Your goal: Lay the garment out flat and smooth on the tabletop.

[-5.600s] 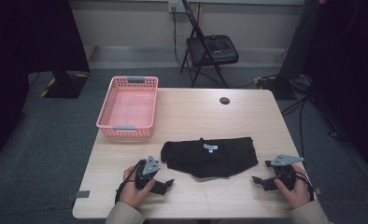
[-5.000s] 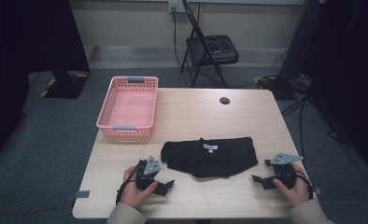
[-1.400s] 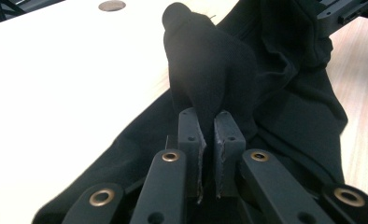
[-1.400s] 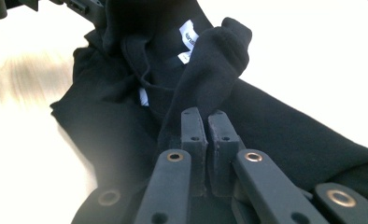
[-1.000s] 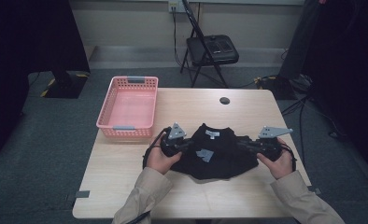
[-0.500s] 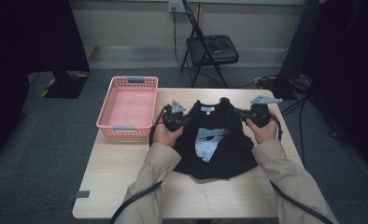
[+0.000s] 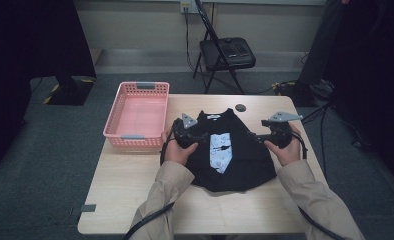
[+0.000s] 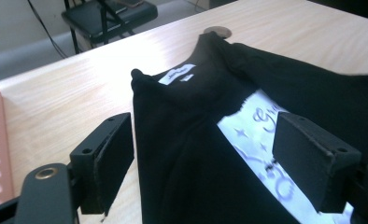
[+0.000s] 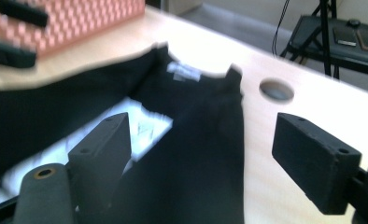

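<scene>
- From the high view, your black T-shirt point(image 7: 235, 155) lies on the wooden table point(image 7: 135, 200), just right of the pink basket point(image 7: 137, 112), with its collar toward the far edge and a pale print down the front.
- Your left gripper point(image 7: 197, 137) sits at the shirt's left side and your right gripper point(image 7: 260, 137) at its right side, both over the fabric.
- The left gripper view adds what the high view cannot resolve: your left gripper point(image 8: 203, 158) has its jaws spread wide, nothing pinched, the shirt point(image 8: 196, 154) lying between them, and the white neck label point(image 8: 177, 74) is readable as a patch.
- The right gripper view, blurred, shows your right gripper point(image 9: 201, 163) also standing apart over the shirt's point(image 9: 205, 154) shoulder, with a round hole point(image 9: 276, 90) in the tabletop just beyond.
- A folding chair point(image 7: 225, 52) stands behind the table.
</scene>
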`<state>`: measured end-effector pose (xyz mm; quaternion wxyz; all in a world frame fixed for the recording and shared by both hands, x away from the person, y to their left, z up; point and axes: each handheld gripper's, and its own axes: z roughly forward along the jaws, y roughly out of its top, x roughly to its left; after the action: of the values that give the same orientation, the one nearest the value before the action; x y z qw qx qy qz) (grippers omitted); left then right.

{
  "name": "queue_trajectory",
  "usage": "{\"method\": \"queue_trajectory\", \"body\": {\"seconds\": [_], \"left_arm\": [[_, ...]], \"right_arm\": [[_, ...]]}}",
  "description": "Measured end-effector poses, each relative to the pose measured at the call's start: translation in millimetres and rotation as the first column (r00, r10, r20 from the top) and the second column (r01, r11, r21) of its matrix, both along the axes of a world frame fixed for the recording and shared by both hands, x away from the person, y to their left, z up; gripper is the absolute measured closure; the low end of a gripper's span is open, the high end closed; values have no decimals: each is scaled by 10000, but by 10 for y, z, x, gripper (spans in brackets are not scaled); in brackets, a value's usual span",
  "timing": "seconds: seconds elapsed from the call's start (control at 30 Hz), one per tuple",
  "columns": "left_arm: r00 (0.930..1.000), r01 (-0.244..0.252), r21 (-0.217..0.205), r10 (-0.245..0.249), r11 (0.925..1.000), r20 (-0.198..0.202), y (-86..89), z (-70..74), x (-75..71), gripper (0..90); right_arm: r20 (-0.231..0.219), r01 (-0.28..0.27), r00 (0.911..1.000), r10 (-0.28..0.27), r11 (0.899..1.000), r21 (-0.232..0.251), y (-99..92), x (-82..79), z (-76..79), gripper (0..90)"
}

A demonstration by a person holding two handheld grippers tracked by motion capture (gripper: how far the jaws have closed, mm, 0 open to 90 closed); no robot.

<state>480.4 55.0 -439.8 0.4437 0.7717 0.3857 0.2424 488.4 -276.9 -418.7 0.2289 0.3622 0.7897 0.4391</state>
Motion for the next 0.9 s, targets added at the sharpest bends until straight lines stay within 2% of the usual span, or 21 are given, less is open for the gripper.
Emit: {"method": "queue_trajectory", "body": {"seconds": [0.2,0.4,0.43,0.6,0.63,0.7,0.8,0.9], "left_arm": [[9991,432,-252,-433,9987,-47,5,-24,-227,180],[9967,795,-401,-800,9960,-107,76,-96,-410,159],[9960,883,-394,-886,9953,-64,93,-115,-447,159],[9921,1247,-382,-1252,9915,-122,182,-219,-637,159],[9914,1292,-406,-1299,9908,-156,203,-239,-671,159],[9906,1337,-576,-1350,9893,-197,254,-280,-730,159],[9887,1457,-527,-1474,9879,-286,330,-358,-803,159],[9862,1599,-356,-1613,9865,-380,414,-458,-840,158]], "right_arm": [[-152,-168,9997,165,9997,-201,-81,-252,-110,156],[-210,-427,9989,413,9963,-749,-150,-450,-238,139],[-360,-463,9984,440,9967,-669,-183,-517,-308,136],[-401,-666,9971,647,9966,-484,-239,-677,-409,126],[-539,-747,9960,713,9951,-645,-266,-740,-445,123],[-574,-706,9961,667,9952,-682,-279,-765,-460,123],[-647,-770,9952,728,9948,-665,-328,-832,-500,122],[-803,-660,9950,587,9936,-912,-365,-872,-559,123]]}}
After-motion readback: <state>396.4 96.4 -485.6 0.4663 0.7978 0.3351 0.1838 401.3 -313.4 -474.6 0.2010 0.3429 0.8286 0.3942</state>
